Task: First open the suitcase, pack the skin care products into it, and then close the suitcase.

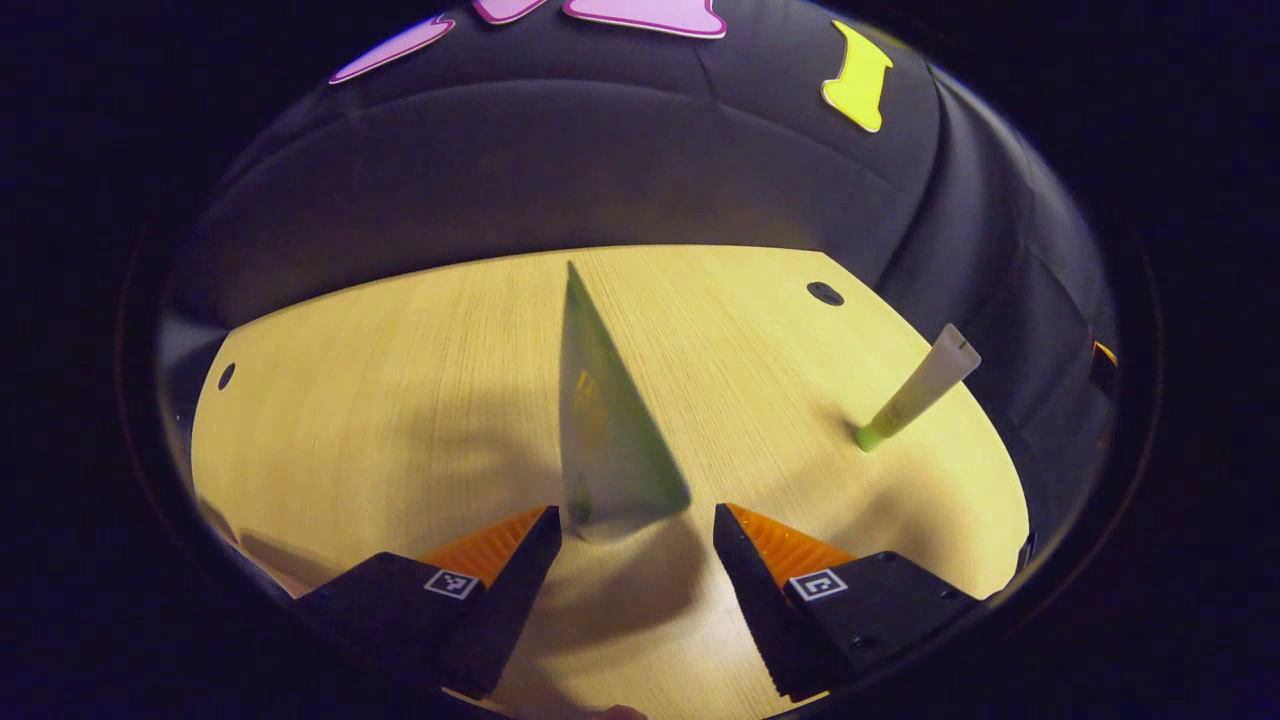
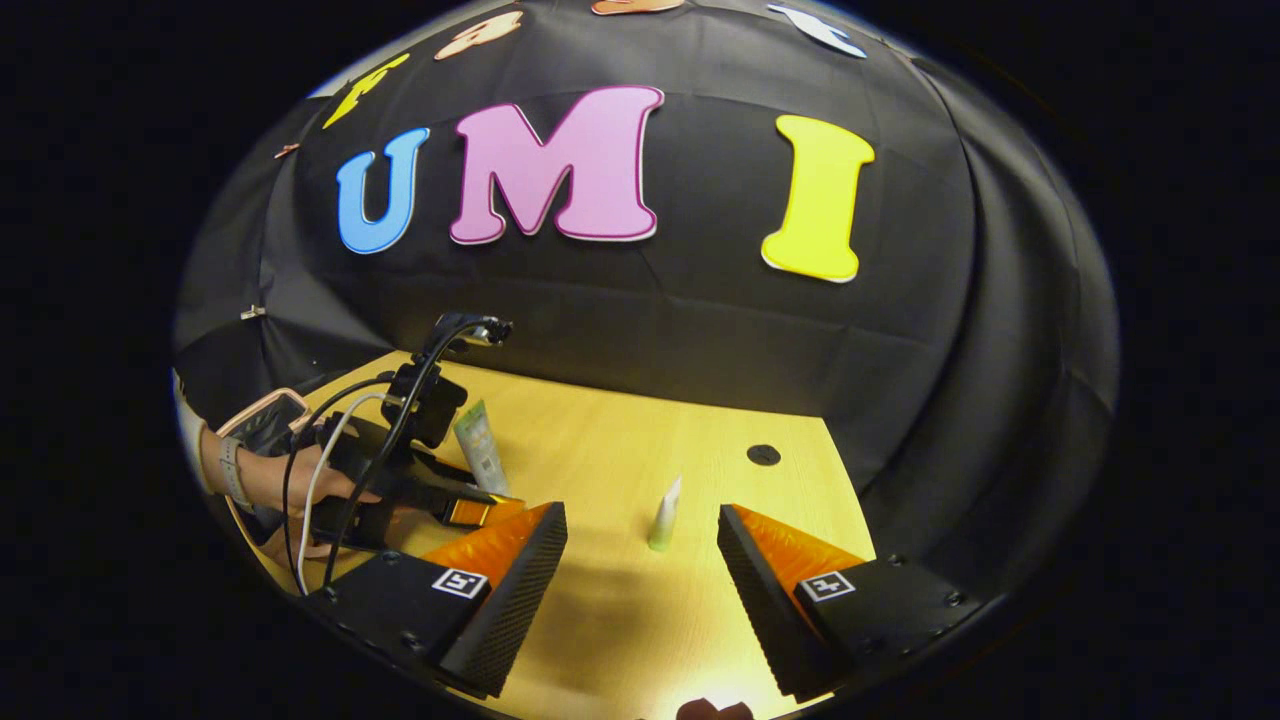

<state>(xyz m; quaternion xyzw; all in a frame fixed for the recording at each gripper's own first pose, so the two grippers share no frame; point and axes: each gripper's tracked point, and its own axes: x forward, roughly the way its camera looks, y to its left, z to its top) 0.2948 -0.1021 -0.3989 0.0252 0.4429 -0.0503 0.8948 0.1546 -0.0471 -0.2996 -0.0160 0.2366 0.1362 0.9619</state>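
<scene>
Green-tinted tube [image 1: 610,430] blurs between the wide left tool [image 1: 632,520]; right tool [image 2: 640,545] gapes wide, holding nothing.

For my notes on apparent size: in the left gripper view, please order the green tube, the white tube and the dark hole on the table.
1. Green tube, though nearest the camera
2. White tube
3. Dark hole

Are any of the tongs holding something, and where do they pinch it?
No. The left tongs are open around the bottom end of a standing green tube, not pinching it. The right tongs are open and empty, with a small tube standing ahead.
</scene>
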